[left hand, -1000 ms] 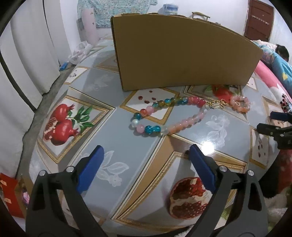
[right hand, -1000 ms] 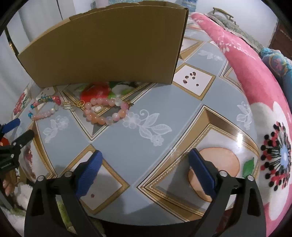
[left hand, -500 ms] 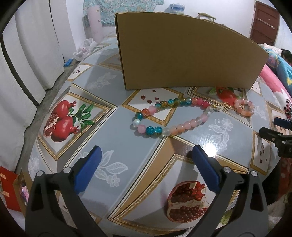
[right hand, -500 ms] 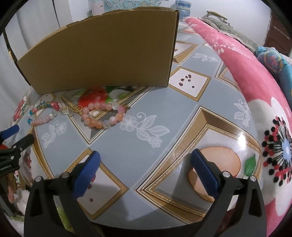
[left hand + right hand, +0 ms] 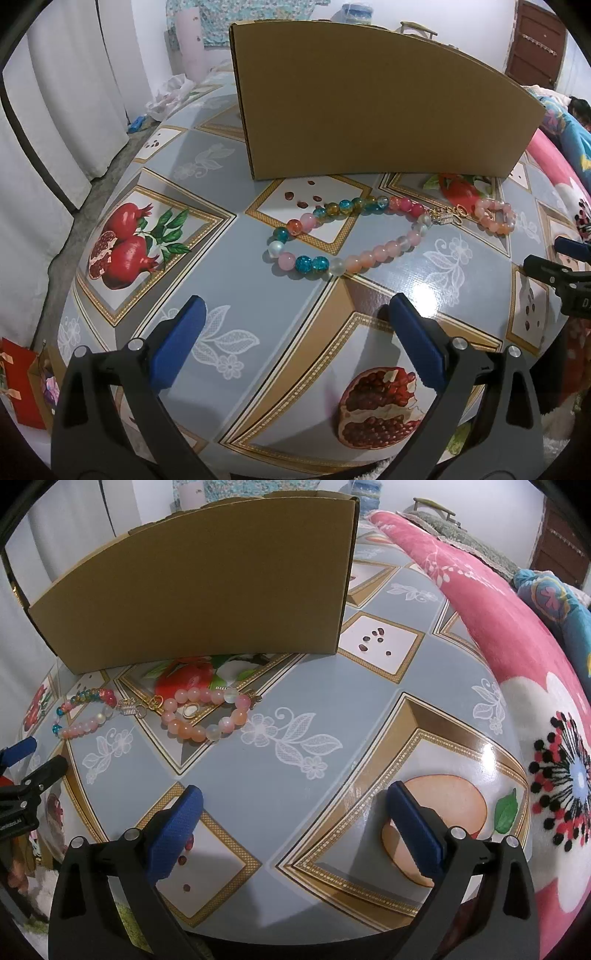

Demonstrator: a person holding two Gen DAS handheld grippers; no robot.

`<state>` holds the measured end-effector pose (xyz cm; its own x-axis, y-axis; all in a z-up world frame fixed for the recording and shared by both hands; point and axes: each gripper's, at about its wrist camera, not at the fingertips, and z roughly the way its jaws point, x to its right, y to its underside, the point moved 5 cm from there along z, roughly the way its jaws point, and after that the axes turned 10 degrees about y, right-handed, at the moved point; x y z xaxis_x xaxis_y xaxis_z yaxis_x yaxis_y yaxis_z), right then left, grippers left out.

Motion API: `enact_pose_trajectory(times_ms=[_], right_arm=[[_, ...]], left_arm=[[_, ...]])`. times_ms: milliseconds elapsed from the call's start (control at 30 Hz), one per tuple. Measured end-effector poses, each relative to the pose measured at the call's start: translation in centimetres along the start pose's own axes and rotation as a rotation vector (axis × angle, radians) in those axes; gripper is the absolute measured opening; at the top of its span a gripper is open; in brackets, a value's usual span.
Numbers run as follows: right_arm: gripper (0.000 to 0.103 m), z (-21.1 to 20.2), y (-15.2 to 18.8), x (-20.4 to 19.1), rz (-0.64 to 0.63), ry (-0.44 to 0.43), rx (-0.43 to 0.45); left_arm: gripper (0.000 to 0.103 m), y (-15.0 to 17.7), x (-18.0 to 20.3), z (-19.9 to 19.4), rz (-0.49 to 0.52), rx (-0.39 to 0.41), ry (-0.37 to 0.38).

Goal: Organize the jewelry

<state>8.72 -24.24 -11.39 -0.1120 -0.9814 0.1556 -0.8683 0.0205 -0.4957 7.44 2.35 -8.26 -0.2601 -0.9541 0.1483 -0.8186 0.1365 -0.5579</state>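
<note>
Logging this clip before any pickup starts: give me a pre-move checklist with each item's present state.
1. Left tongs open, empty: ok.
2. Right tongs open, empty: ok.
3. Multicoloured glass-bead bracelet flat on the patterned table, unobstructed: ok.
4. Pink-and-peach bead bracelet flat, reachable: ok.
5. Bracelets separate at the gold clasp: cannot tell.
6. Brown cardboard box open on top: cannot tell.

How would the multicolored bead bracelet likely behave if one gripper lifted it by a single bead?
The multicolored bead bracelet would probably sag: its loop lies in an uneven curve. The round, glossy beads might slip between the jaws. Its metal clasp lies against the pink bracelet, which might drag along.
</note>
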Motion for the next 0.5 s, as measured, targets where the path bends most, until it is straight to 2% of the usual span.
enact_pose_trajectory(times_ms=[500], right_arm=[[0.097, -0.4, 0.67, 0.11, 0.016, 0.005, 0.051]], left_arm=[[0.096, 0.02, -0.15, -0.05, 0.012, 0.004, 0.013]])
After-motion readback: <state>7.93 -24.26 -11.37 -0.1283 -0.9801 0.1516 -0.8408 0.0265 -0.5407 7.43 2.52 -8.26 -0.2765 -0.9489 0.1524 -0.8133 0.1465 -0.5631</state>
